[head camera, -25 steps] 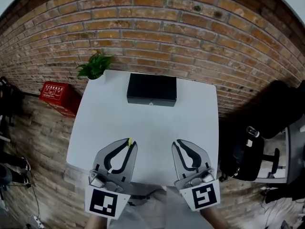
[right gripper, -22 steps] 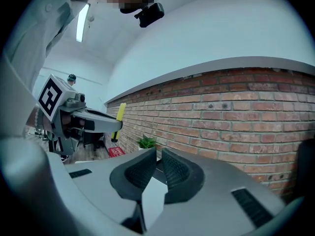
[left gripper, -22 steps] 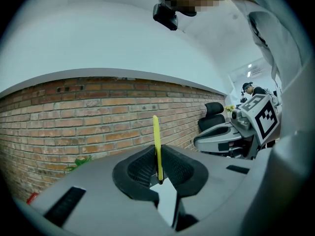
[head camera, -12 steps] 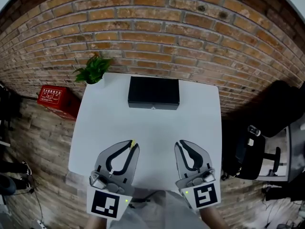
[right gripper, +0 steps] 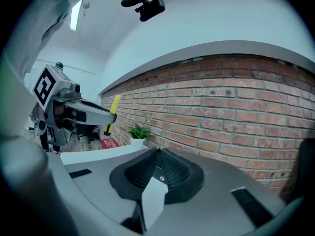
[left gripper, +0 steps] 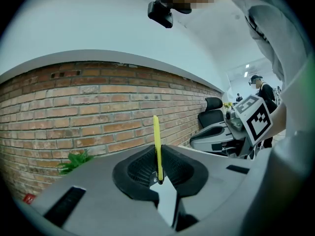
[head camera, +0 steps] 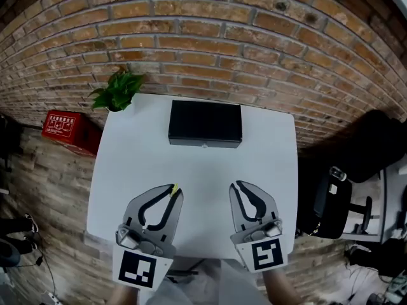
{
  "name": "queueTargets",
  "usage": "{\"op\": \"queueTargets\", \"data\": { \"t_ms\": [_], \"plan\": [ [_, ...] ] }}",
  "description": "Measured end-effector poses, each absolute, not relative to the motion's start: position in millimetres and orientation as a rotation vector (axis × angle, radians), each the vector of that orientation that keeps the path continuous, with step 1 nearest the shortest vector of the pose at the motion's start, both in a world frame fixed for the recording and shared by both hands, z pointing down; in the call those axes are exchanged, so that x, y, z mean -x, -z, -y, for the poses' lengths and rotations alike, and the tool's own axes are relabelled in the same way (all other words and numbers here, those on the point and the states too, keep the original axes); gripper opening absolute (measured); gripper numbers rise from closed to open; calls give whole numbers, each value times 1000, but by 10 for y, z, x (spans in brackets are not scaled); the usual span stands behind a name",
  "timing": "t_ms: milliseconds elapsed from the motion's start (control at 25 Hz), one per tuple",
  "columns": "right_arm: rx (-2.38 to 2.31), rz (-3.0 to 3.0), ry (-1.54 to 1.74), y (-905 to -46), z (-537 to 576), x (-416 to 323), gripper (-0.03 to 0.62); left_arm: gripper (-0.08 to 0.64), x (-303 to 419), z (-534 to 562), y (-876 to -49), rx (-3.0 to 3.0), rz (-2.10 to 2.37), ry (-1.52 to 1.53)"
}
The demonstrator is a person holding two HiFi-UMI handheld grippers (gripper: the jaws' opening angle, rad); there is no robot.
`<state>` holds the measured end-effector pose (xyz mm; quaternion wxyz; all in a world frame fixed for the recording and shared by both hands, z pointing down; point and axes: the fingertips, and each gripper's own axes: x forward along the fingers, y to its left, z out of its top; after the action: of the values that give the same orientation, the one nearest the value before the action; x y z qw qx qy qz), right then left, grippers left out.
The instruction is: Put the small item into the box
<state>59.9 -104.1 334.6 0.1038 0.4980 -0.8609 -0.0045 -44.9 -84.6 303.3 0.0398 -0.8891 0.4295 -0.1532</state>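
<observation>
A closed black box [head camera: 205,124] lies at the far side of the white table [head camera: 197,170]. My left gripper [head camera: 172,191] hovers over the table's near left part, shut on a thin yellow strip [head camera: 174,188] that sticks out past its tips. In the left gripper view the yellow strip [left gripper: 157,146] stands upright, clamped between the closed jaws. My right gripper [head camera: 238,187] is over the near right part, shut with nothing in it; in its own view its fingers [right gripper: 162,168] meet. The right gripper view also shows the yellow strip [right gripper: 113,111] in the left gripper [right gripper: 109,116].
A potted green plant [head camera: 117,89] stands at the table's far left corner. A brick wall [head camera: 210,37] runs behind the table. A red crate [head camera: 62,129] sits on the floor at left, and a black office chair [head camera: 334,199] stands at right.
The head view has shifted slightly, so the table and box sit a little differently in frame. Both grippers keep their places and states; the yellow strip stays clamped.
</observation>
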Motion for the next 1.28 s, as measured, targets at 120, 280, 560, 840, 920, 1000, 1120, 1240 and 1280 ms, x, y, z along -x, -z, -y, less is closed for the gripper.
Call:
{"op": "queueTargets", "data": {
  "t_ms": [120,280,560,840,920,1000,1120,1240,1280],
  "plan": [
    [-1456,2526,11,-3477,1177,-557,60,52,487,965,-3118,2728,-1316,471],
    [-1441,2522,-13,-3675,1380,-466,60,52,563,1122,-3251,2712,-1302,493],
    [-1428,2473,-64,-4110,1749,-308,61,52,766,1414,-3459,2775,-1467,386],
    [-1429,2399,-188,-4580,2026,-157,61,52,826,1616,-3678,2754,-1419,444],
    [-1441,2371,-211,-4713,2112,-141,63,52,824,1670,-3726,2751,-1390,464],
    [-1449,2351,-246,-4852,2203,-113,95,52,834,1719,-3762,2746,-1364,487],
    [-1443,2319,-277,-5064,2320,-74,146,52,870,1777,-3836,2754,-1375,500],
    [-1445,2281,-302,-5244,2408,-91,146,52,882,1818,-3924,2773,-1394,506],
    [-1446,2269,-310,-5297,2437,-95,146,52,885,1830,-3947,2774,-1389,515]
  ]
}}
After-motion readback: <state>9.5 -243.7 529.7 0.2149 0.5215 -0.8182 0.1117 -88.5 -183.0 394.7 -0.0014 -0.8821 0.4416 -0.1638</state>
